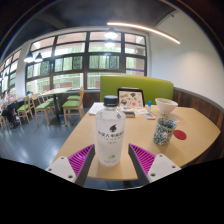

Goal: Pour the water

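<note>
The gripper (pixel 113 158) sits low at the near edge of a wooden table (pixel 190 135), its two fingers reaching forward over the tabletop. The magenta pads (pixel 82 156) on their inner faces are spread well apart, one showing at either side of a clear plastic water bottle (pixel 110 130). The bottle stands upright between the fingers, its base hidden behind the gripper body. Whether the pads actually press on its sides cannot be told: the left pad seems to meet the bottle's lower wall and the right pad lies close against it, but any gap there is too small to judge. The bottle has a white cap, a white label with dark printed characters, and water visible through its clear wall.

Further along the table, to the right of the bottle and apart from it, stands a patterned cup (pixel 165 130) with dark and pale markings. Just behind it, toward the right edge of the table, is a white paper cup (pixel 167 104), upright with its mouth open upward. Toward the far edge of the table lies a dark tablet-like device (pixel 131 98) propped at a tilt, with papers (pixel 97 108) beside it.

Beyond the table is a green upholstered bench (pixel 135 85). To the left, across a blue-grey floor, stand more wooden tables with green chairs (pixel 45 106). Large windows (pixel 70 62) run along the far wall, and a long strip light (pixel 143 32) crosses the ceiling.
</note>
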`<state>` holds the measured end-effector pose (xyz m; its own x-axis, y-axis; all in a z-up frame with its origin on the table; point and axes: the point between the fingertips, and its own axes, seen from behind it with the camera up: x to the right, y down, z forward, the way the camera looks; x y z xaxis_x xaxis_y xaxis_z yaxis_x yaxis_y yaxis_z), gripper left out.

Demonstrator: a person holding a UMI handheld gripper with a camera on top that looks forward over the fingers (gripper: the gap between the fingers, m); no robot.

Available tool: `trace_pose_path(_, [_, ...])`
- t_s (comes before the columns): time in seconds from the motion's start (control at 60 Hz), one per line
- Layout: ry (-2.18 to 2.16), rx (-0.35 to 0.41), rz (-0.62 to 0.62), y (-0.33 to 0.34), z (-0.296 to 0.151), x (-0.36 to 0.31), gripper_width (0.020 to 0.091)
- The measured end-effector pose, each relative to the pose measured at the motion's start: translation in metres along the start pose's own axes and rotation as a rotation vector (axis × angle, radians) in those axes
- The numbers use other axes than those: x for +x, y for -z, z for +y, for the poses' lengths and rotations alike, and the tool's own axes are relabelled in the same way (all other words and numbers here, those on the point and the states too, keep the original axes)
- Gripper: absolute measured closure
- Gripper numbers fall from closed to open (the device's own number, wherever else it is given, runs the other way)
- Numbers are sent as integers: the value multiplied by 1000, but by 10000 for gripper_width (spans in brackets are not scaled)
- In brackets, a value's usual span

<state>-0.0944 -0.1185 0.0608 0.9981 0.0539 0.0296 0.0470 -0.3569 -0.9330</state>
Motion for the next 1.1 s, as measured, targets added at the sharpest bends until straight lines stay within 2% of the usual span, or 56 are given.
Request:
trace_pose_path(0.1, [-15,-21,-4,-31,1,-2,350])
trace_pose_path(0.217, [-15,-5,-12,-59,-8,-3,362])
trace_pose_path(0.25, [-8,9,-11,-64,-13,-4,408])
trace_pose_path(0.283, [3,16,-15,-68,-15,-6,522])
trace_pose_path(0.433, [42,100,-25,-81,-23,-9,605])
trace_pose_path(0.45, [41,108,-25,-81,-23,-8,634])
trace_pose_path(0.567, [-4,126,-50,-83,-27,-5,688])
trace_pose_path(0.7, [-52,125,-30,-87,-28,11,690])
trace_pose_path(0.783, [-159,106,-85,-94,-36,15,691])
trace_pose_path(0.933, [-499,116,-206,-102,-65,32,690])
trace_pose_path(1.1, [-969,159,-374,-110,-99,64,691])
